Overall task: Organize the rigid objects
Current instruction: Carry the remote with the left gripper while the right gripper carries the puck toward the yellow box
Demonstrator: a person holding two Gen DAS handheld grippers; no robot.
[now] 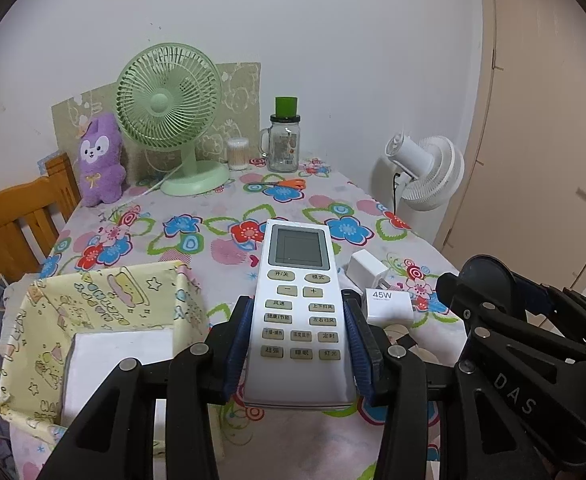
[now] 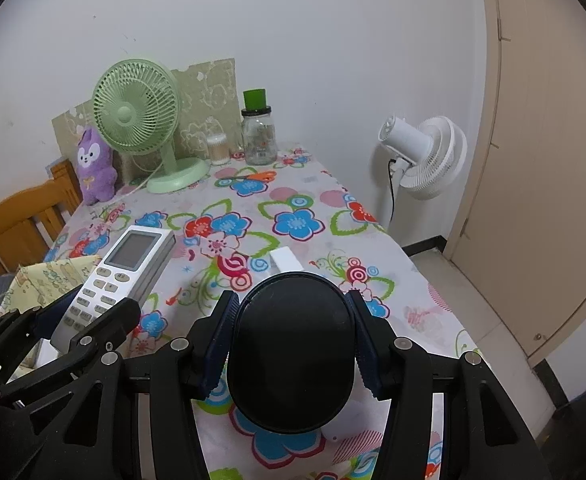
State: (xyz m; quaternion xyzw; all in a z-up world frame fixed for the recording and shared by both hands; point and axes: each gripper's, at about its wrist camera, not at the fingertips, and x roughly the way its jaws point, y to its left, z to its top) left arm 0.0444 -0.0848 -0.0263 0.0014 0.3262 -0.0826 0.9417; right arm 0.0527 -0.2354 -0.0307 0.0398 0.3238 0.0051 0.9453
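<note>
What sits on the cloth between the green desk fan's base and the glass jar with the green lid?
A clear round tub of cotton swabs, standing between the green desk fan and the green-lidded glass jar; both wrist views show it.

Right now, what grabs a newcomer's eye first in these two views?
Both tools are loaded: the left tool clamps a white remote control, and the right tool clamps a black oval object. Behind them, a green desk fan stands at the back of the floral tablecloth, beside a purple plush.
</note>
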